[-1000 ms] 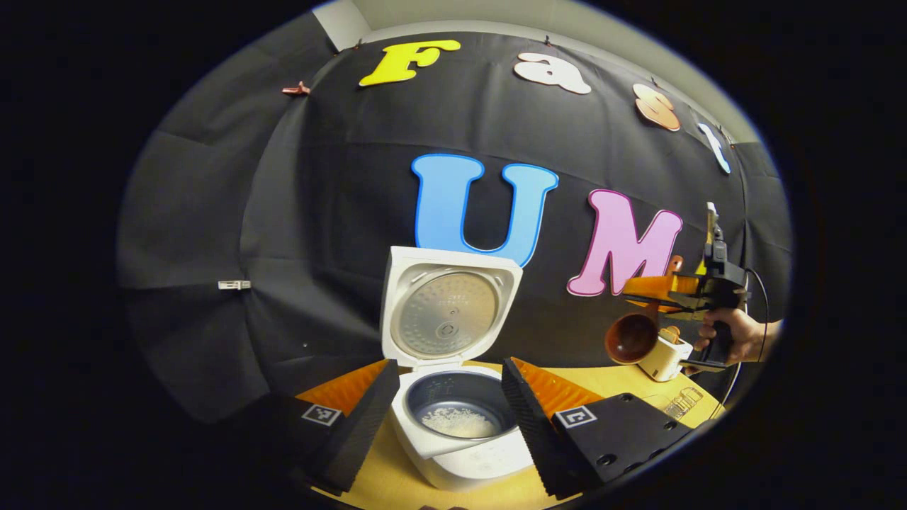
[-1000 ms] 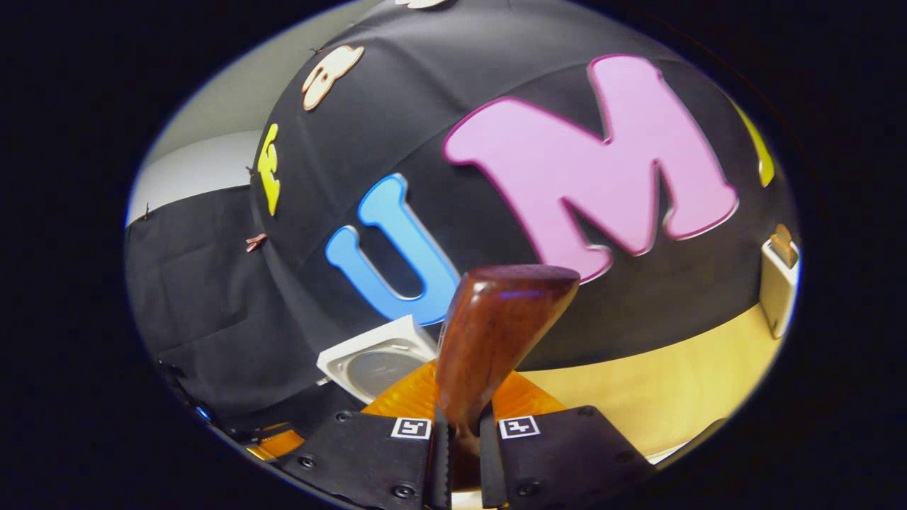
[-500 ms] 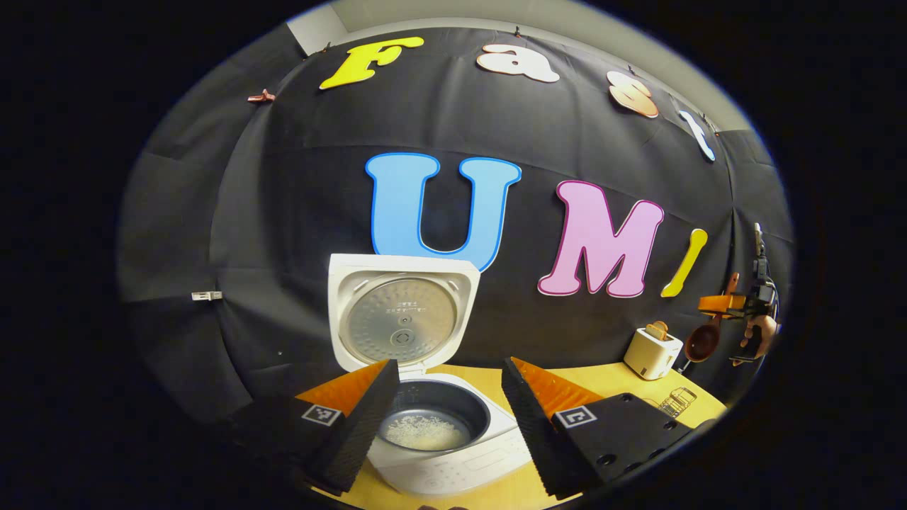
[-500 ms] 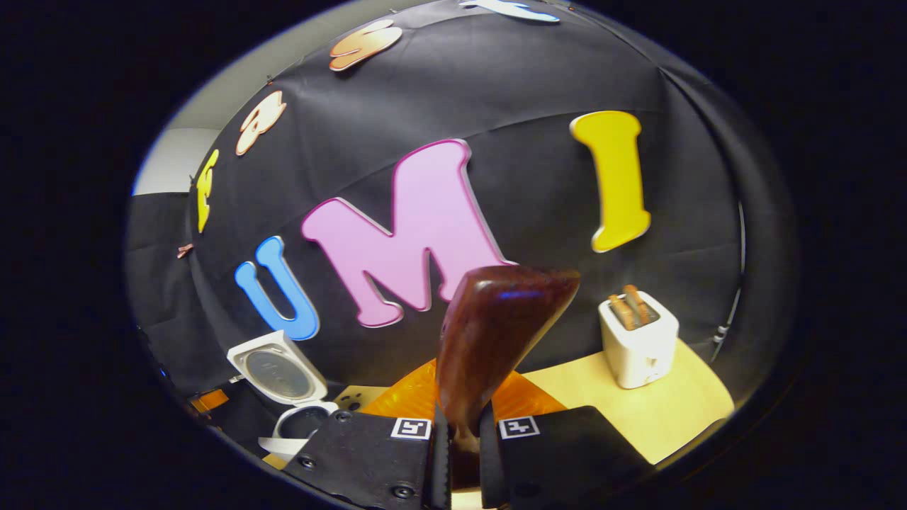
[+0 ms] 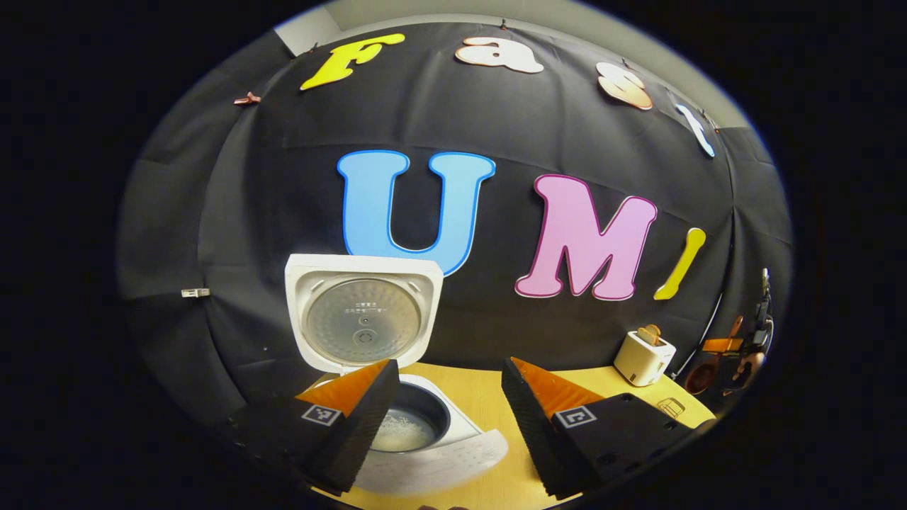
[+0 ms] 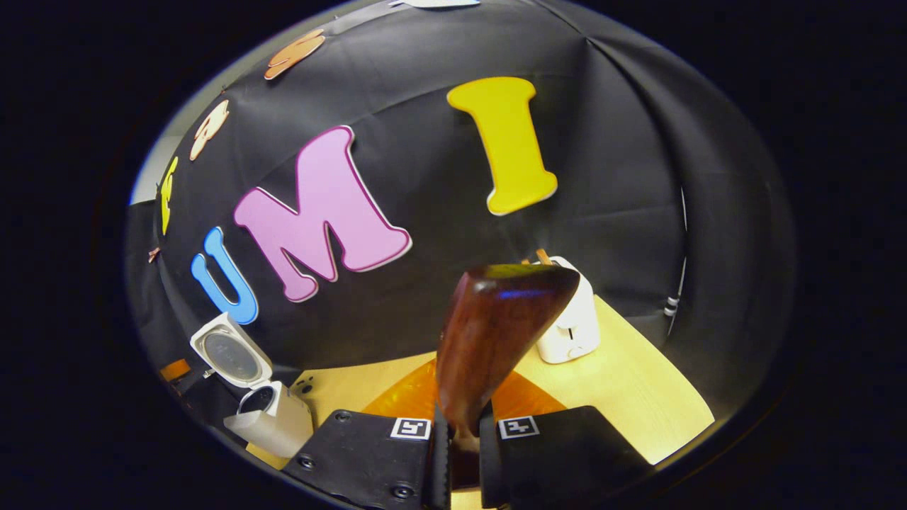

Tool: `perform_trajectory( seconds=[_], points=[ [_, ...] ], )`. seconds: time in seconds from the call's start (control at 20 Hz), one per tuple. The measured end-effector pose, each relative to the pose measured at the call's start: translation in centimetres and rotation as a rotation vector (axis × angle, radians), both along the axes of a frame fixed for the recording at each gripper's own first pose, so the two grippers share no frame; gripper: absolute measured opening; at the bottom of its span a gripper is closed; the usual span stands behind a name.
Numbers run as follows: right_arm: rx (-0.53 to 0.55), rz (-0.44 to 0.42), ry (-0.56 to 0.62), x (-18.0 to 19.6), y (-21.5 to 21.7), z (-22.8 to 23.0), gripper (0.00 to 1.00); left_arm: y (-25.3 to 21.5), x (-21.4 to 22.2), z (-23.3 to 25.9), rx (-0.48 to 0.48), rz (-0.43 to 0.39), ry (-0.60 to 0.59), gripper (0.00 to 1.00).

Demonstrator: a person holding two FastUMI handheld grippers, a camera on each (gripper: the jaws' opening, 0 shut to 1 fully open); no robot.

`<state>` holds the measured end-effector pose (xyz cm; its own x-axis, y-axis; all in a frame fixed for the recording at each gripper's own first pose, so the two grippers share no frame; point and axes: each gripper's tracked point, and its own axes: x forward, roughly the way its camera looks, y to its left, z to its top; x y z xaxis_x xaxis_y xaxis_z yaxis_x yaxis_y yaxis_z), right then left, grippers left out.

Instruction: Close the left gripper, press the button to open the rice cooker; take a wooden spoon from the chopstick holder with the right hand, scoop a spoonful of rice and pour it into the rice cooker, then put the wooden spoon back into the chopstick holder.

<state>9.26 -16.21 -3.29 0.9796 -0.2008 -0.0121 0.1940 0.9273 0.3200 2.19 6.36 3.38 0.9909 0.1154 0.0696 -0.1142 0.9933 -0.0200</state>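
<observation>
A: Although the handle is hidden between the pads, the wooden spoon [image 6: 499, 333] plainly runs lengthwise up and away from the right gripper [image 6: 459, 453], bowl end uppermost and leaning a little to the right in the right gripper view.

B: And the fingers are pinched together on its neck, just under the bowl. What has changed?

A: A second ago the rice cooker's lid sat right behind the spoon; now the rice cooker [image 6: 266, 418] is far off to the lower left and the white chopstick holder [image 6: 570, 322] stands just behind the bowl on the wooden table [image 6: 638, 397].

B: How about the left gripper view?

A: The left gripper [image 5: 446, 425] has its fingers spread wide, holding nothing. The rice cooker [image 5: 418, 439], lid up and rice in the pot, has slid to its left finger, and the right gripper [image 5: 755, 347] with the spoon [image 5: 701, 375] has shrunk to the far right edge, beside the holder [image 5: 643, 358].
</observation>
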Motion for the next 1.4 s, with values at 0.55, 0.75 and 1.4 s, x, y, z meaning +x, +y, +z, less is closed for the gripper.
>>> perform_trajectory(
  seconds=[0.55,0.75,1.4],
  points=[
    [0.001,0.007,0.112,2.9,-2.2,-7.5,0.20,-2.6,-0.5,-0.6,0.023,0.036,0.056,0.94],
    [-0.011,0.018,0.172,4.2,-2.2,-9.8,0.20,-3.0,-0.4,-0.7,0.026,0.043,0.062,0.94],
    [0.019,0.001,0.317,4.0,-2.6,-13.4,0.57,-2.5,-1.0,-0.6,-0.005,0.051,0.040,0.94]
  ],
)
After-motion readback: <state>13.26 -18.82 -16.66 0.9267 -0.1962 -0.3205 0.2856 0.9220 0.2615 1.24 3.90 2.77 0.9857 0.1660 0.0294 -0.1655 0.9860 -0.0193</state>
